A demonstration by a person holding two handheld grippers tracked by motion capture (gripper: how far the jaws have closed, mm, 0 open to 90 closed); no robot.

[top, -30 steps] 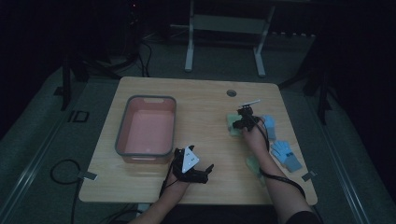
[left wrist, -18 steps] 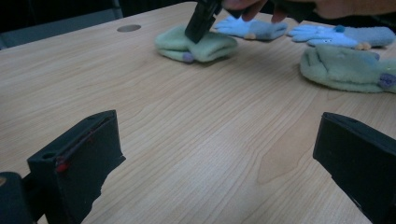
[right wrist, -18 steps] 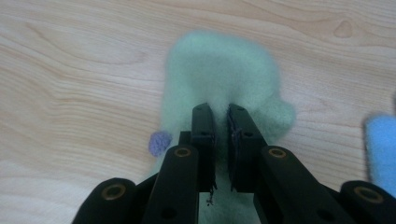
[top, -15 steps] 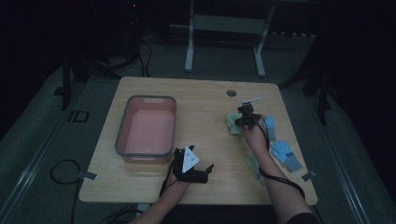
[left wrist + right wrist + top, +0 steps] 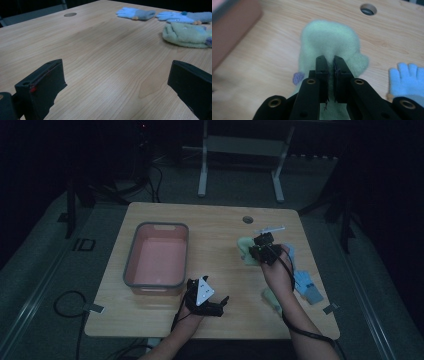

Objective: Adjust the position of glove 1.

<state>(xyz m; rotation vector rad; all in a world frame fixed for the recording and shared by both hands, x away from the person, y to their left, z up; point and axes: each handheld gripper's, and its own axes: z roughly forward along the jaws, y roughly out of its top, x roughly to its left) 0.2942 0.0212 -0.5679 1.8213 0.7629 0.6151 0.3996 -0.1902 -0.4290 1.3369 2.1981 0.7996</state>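
The pale green mitten [image 5: 329, 42] is pinched in the right gripper [image 5: 331, 62], whose jaws have just been closing and now stand almost together with a fold of the fabric caught between the pads. A second ago, in the high view, that gripper sat low over the mitten on the right half of the table; now the mitten [image 5: 248, 251] hangs from the gripper [image 5: 263, 251] and looks lifted off the wood and drawn slightly toward the table's middle. The left gripper [image 5: 204, 296] has kept its place near the front edge, just beside the near right corner of the pink tub [image 5: 131, 265], and its jaws stand wide apart with nothing between them.

The right gripper view gives what the high view cannot: the small purple tuft [image 5: 297, 78] at the mitten's side, the fingers of a light blue glove [image 5: 409, 81] close to its right, the round cable hole [image 5: 368, 9] in the table [image 5: 262, 65], and a blurred edge of the tub [image 5: 232, 27] at the upper left. The left gripper view looks low across the bare wood to two light blue gloves [image 5: 136, 13] [image 5: 185, 17] lying end to end, and a second green mitten [image 5: 186, 35] resting just in front of them, well apart from its own open jaws
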